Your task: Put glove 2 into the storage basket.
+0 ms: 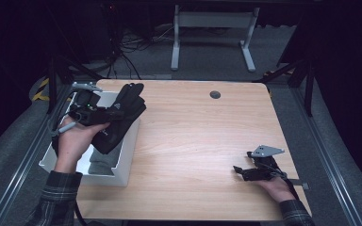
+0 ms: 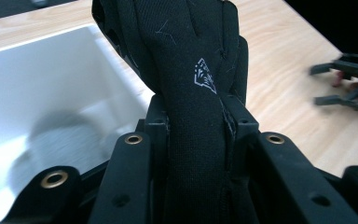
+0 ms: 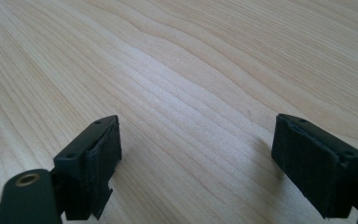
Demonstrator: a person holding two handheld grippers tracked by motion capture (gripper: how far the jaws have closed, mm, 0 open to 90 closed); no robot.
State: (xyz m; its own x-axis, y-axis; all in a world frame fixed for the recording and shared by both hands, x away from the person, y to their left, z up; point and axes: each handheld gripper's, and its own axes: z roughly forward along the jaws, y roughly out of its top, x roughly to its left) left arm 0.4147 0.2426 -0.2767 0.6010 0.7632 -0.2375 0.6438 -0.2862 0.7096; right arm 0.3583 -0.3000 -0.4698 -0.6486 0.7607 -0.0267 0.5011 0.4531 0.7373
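1. Black knit glove (image 1: pixel 121 115) clamped in the left gripper (image 1: pixel 104 114), held in the air above the right wall of the white bin (image 1: pixel 128 150) at the table's (image 1: pixel 202 141) left edge; not resting on anything.
2. Left gripper view: jaws pinched on the glove (image 2: pixel 191 116) at its narrow middle, fabric bunched between the pads, small white logo (image 2: pixel 205 77) facing the camera. Grasp looks firm.
3. Right gripper (image 1: pixel 245 172) parked on the wood near the table's right front corner, jaws spread wide with bare wood between them in the right gripper view; holding nothing.
4. Step in hand, judged: transfer of the glove between bin and tabletop. Direction not readable from this moment alone; glove sits half over the bin's rim, half toward open wood.
5. Orientation: long axis runs diagonally in the high view, finger end toward the table's far edge and slightly right, cuff end hanging down toward the bin's near end. Fingers bunched together, not splayed.
6. Grey fabric item (image 1: pixel 104 165) lying in the bin's near end, apart from the glove.
7. Next move, judged: carry clear of the bin's wall before lowering, keep the hanging cuff from snagging on the rim, then release once the fabric is supported. Limp cloth; expect sag and folding on contact.
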